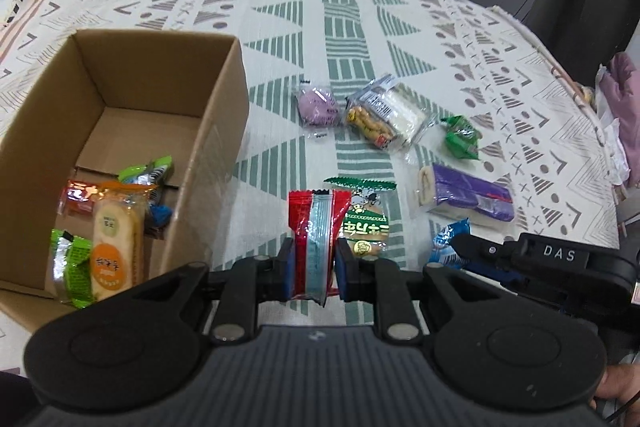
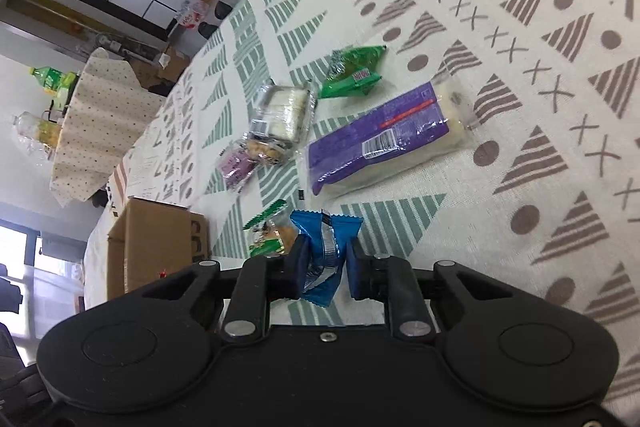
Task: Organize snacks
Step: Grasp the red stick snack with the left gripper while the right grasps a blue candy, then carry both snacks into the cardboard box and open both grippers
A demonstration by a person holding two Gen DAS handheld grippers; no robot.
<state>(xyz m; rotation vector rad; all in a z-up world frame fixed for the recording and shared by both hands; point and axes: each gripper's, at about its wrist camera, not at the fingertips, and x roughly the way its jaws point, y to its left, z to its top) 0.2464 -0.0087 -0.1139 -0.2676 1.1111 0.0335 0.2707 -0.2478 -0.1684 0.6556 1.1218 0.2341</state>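
My left gripper [image 1: 315, 261] is shut on a red snack packet [image 1: 316, 247] with a silver-blue seam, held above the patterned tablecloth to the right of the cardboard box [image 1: 222, 115]. The box holds several snacks, among them an orange-labelled cake [image 1: 114, 243]. My right gripper [image 2: 325, 263] is shut on a blue snack packet [image 2: 325, 251]; in the left wrist view it is the gripper [image 1: 460, 247] at the right with the blue packet [image 1: 446, 241]. A green peanut pack [image 1: 366, 219] lies just behind the red packet.
On the cloth lie a purple bun [image 1: 318, 105], a clear pack of biscuits [image 1: 382, 117], a small green packet [image 1: 462, 137] and a long purple-wrapped cake [image 1: 466, 197]. In the right wrist view the long purple-wrapped cake [image 2: 384, 143] lies ahead and the cardboard box [image 2: 156, 243] stands at left.
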